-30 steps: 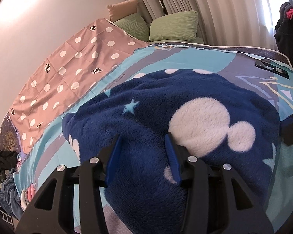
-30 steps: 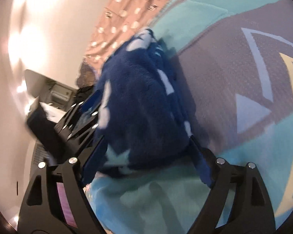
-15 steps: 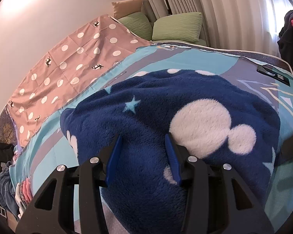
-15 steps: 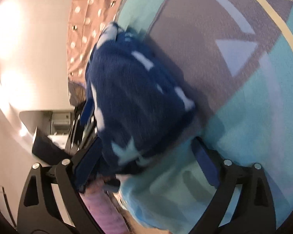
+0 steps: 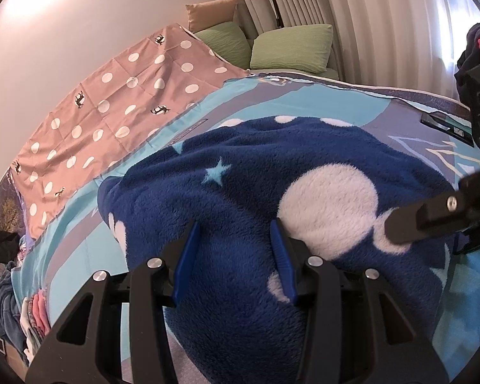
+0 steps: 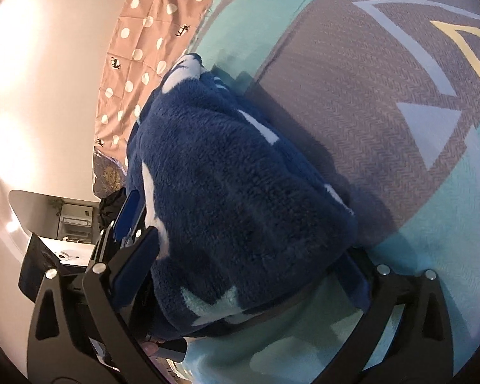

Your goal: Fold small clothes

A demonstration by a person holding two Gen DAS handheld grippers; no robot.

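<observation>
A dark blue fleece garment [image 5: 256, 172] with white circles and pale stars lies bunched on the teal and grey bed cover [image 5: 304, 105]. My left gripper [image 5: 233, 227] is shut on a raised fold at the garment's near edge, with fleece bulging between its blue pads. In the right wrist view the same garment [image 6: 233, 192] fills the space between the wide jaws of my right gripper [image 6: 246, 246], which are opening; the pads do not squeeze it. One right finger [image 5: 425, 220] reaches in over the garment's right edge. The left gripper's fingers [image 6: 129, 208] show at the garment's far side.
A pinkish polka-dot cloth [image 5: 112, 105] covers the bed's left side, by the wall. Green pillows [image 5: 291, 48] and curtains stand at the head. A flat black object [image 5: 444, 124] lies at the far right. Piled clothes [image 5: 3, 288] sit past the left edge.
The right gripper's jaws have spread wider around the fleece and the gripper has rolled; one of its fingers now shows in the left wrist view. The left gripper kept its hold and place.
</observation>
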